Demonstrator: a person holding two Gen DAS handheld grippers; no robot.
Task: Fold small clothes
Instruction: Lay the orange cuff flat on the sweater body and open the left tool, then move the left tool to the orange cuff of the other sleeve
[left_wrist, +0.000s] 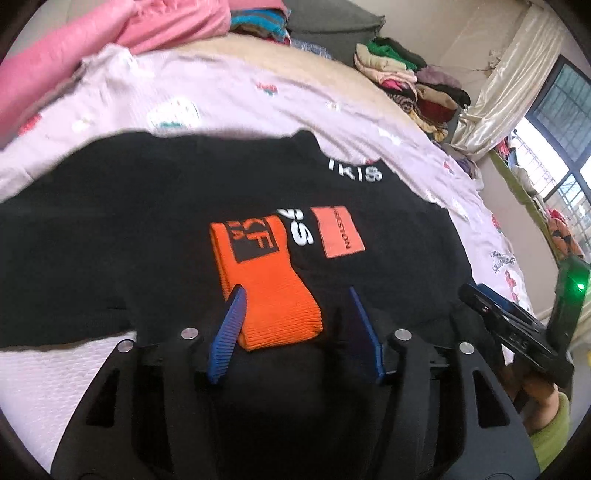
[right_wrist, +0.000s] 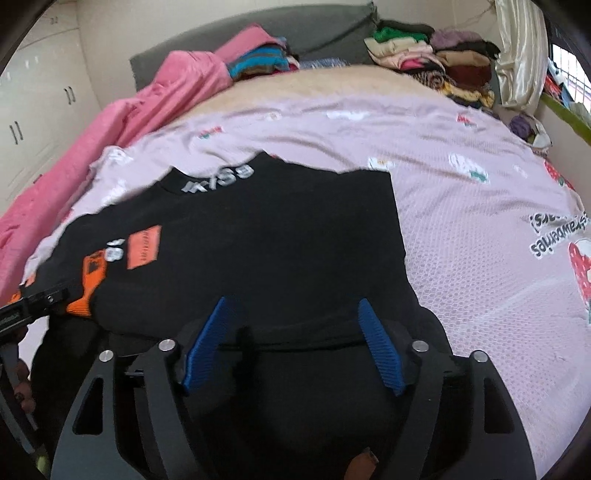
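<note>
A black top (left_wrist: 147, 229) with white letters and orange patches lies flat on the pink bedsheet (left_wrist: 229, 99). Its orange sleeve cuff (left_wrist: 266, 280) is folded in onto the body. My left gripper (left_wrist: 295, 291) is open over the near hem, its blue fingers either side of the cuff's end. In the right wrist view the same top (right_wrist: 280, 240) lies ahead. My right gripper (right_wrist: 291, 302) is open over the near hem at the top's right part. The right gripper also shows in the left wrist view (left_wrist: 517, 325), at the right edge.
A pink blanket (right_wrist: 155, 99) is bunched at the bed's far left. Stacks of folded clothes (right_wrist: 428, 62) sit at the far right by a curtain (right_wrist: 517, 51). A grey headboard (right_wrist: 325, 33) stands behind. White wardrobes (right_wrist: 33, 107) are at left.
</note>
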